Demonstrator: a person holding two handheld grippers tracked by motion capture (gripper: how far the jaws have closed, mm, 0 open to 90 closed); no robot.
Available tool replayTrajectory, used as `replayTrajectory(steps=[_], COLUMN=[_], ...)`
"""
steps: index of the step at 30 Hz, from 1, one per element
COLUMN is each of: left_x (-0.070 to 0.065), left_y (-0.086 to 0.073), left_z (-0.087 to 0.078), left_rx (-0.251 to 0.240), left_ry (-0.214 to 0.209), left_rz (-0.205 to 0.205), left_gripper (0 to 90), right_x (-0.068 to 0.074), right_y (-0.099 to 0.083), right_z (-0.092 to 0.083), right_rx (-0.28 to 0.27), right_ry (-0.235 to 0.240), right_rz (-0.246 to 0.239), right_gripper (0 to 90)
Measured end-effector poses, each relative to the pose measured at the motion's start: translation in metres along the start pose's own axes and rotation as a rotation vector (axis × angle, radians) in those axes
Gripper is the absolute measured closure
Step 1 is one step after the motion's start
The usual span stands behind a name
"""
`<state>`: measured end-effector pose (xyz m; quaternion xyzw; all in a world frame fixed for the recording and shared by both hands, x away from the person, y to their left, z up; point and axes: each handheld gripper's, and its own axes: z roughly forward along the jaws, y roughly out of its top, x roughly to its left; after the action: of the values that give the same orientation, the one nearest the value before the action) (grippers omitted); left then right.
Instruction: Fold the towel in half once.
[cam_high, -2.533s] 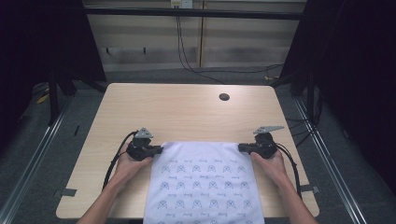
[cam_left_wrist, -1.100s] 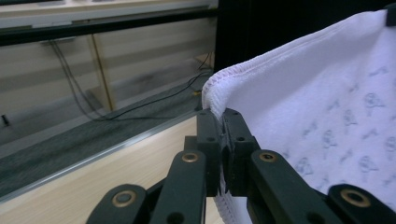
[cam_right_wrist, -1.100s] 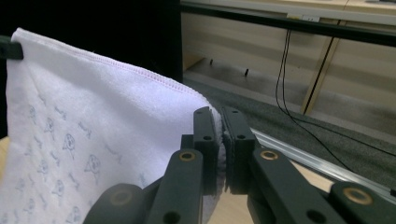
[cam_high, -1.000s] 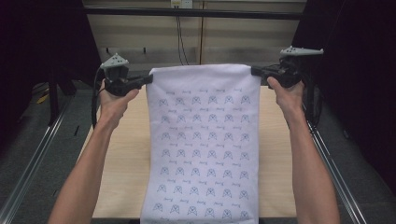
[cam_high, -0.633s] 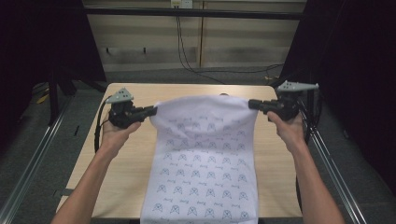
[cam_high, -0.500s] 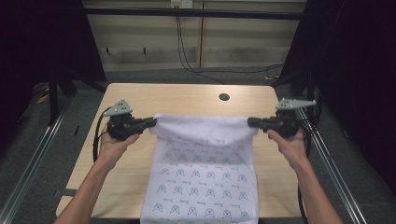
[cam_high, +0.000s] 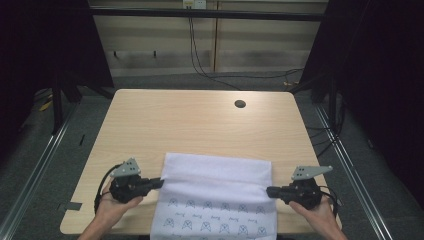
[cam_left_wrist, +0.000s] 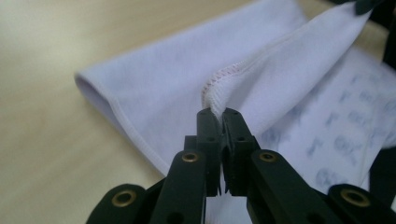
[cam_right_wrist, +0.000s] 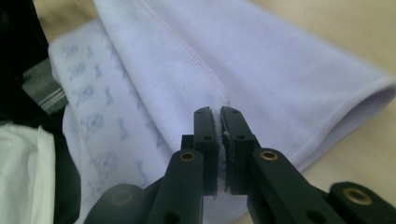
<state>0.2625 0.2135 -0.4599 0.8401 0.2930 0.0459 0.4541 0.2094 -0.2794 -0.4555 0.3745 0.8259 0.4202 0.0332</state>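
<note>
Because the white cloth (cam_high: 217, 195) is soft, light and limp, it drapes and folds wherever it is not held, so the stitched hem at its corners looks the surest place to grip. It lies on the near part of the table (cam_high: 200, 125), its far portion doubled over the printed side, its near end hanging past the table's edge. Left gripper (cam_high: 156, 183) and right gripper (cam_high: 272, 191) each stand clamped on a hemmed corner, at opposite sides of the cloth.
</note>
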Motion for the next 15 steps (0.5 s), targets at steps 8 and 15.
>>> replayTrajectory(steps=[8, 15], left_x=[-0.005, -0.005], left_y=[-0.025, -0.027], left_z=[0.016, 0.027], left_rx=[0.140, 0.153], left_ry=[-0.056, -0.013], left_rz=[0.006, -0.024], left_gripper=[87.1, 87.3], right_x=[0.005, 0.001], right_y=[-0.022, -0.024], right_z=[0.014, 0.028], right_rx=[0.098, 0.155], right_ry=[-0.002, -0.033], right_rz=[0.032, -0.002], right_gripper=[85.7, 85.5])
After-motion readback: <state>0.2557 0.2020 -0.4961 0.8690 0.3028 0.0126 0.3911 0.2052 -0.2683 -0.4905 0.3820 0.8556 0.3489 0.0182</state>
